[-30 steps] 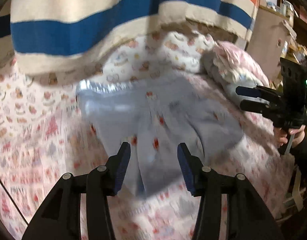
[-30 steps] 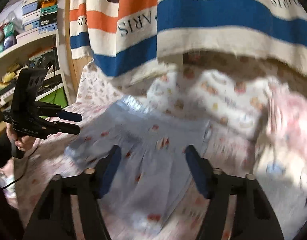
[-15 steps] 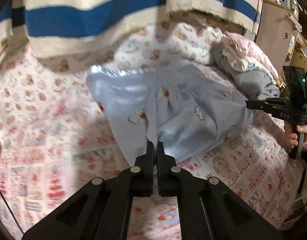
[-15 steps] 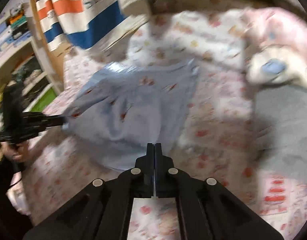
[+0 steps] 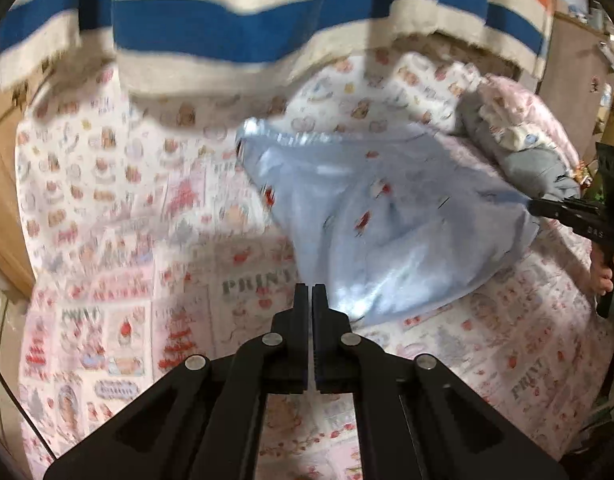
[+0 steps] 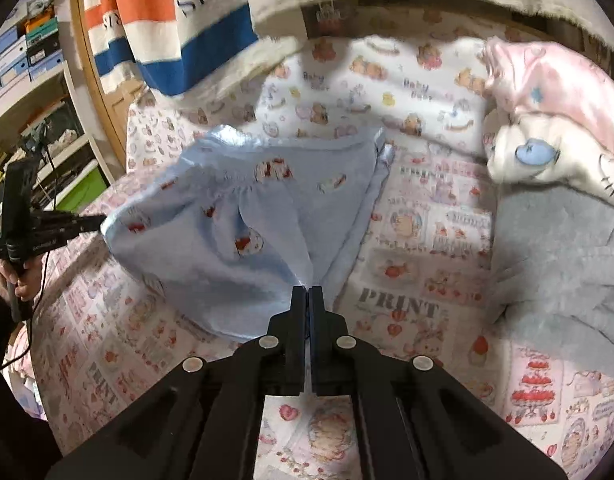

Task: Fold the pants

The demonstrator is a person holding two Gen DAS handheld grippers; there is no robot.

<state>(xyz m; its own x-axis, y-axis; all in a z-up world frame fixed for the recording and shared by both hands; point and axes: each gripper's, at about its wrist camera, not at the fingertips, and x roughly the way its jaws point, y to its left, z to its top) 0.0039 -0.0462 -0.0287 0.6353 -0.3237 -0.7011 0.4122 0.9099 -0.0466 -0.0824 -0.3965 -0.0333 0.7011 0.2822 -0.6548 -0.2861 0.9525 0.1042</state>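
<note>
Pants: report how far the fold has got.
Done: both grippers are closed on the light blue pants, the left gripper and right gripper each pinching a bottom corner. In hand: that end is lifted off the printed sheet, while the waistband end lies near the pillow. Left: no fold shows yet; the whole folding remains.

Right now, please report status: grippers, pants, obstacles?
Left gripper and right gripper both shut on the pants. Pants lifted, stretched between them above the bed sheet. Clothes pile lies beside, apart.
</note>
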